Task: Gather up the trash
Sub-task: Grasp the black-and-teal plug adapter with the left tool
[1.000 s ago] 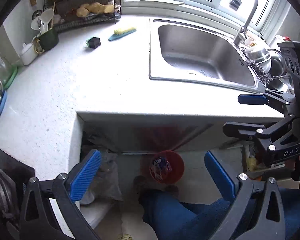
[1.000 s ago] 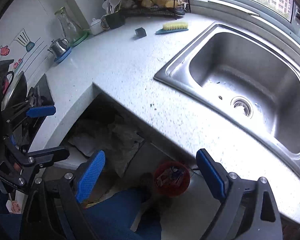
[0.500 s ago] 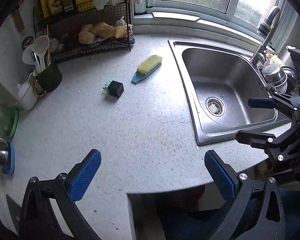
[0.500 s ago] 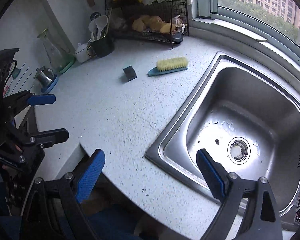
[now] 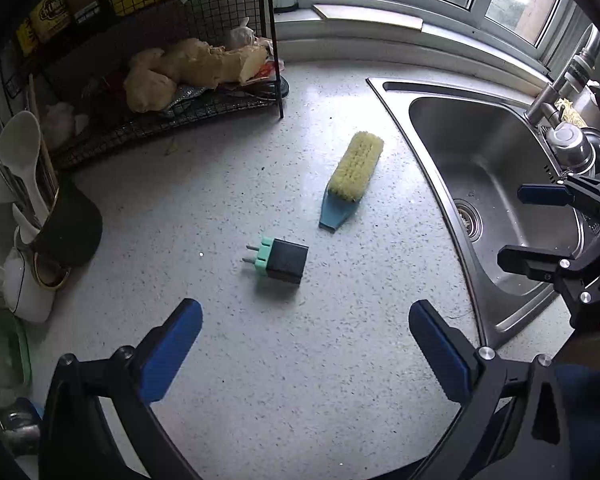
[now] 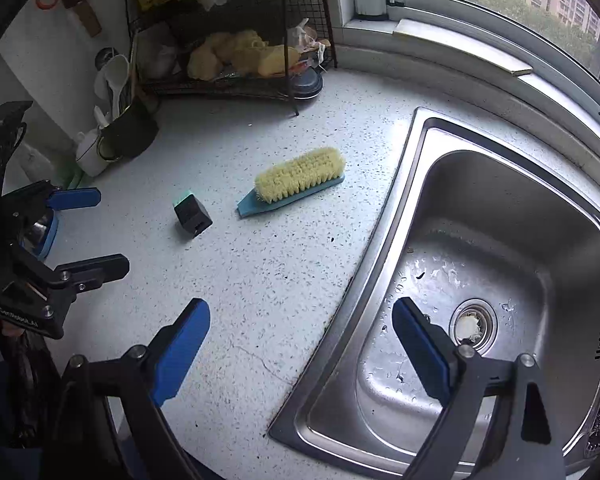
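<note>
One plug adapter (image 5: 283, 261), one scrub brush (image 5: 353, 178), one sink (image 5: 496, 184), left gripper (image 5: 306, 342) and right gripper (image 6: 300, 338) both spread, empty

Right tool (image 6: 300, 344) hangs wide open over counter (image 6: 260, 280) and sink (image 6: 500, 240) edge.

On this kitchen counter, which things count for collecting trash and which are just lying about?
Likely for the job:
- black plug adapter
- food scrap in the sink drain

Lying about:
- scrub brush
- wire rack
- utensil cup
- faucet
</note>
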A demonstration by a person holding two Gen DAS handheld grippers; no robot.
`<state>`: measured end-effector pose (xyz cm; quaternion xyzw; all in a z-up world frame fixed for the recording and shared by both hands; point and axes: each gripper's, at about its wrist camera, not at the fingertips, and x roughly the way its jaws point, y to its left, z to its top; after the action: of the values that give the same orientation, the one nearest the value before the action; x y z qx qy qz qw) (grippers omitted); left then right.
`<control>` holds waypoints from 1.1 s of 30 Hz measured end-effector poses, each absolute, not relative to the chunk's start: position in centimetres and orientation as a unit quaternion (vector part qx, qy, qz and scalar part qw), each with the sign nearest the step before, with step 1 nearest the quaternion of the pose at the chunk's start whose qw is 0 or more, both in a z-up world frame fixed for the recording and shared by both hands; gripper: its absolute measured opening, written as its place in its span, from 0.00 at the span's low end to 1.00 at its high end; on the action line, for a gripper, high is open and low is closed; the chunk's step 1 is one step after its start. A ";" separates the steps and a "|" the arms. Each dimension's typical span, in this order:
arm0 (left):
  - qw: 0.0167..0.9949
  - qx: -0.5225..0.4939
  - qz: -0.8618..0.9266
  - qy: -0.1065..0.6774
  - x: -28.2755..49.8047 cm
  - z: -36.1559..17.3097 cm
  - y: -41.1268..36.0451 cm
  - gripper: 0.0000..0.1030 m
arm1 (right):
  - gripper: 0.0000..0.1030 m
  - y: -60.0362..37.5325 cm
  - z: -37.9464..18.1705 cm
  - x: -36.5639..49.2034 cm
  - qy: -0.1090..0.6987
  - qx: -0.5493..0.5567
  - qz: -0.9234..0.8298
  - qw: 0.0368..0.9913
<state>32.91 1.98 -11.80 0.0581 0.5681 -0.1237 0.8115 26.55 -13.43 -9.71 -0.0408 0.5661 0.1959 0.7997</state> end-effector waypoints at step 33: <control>0.772 0.086 -0.196 0.598 38.8 -20.1 3.3 0.51 | 0.89 -12.1 -13.8 33.0 0.648 0.013 0.101 0.755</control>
<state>38.78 3.32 -20.09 0.0864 0.5984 -0.1964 0.7719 33.05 -12.10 -13.85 0.0128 0.6479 0.1014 0.7549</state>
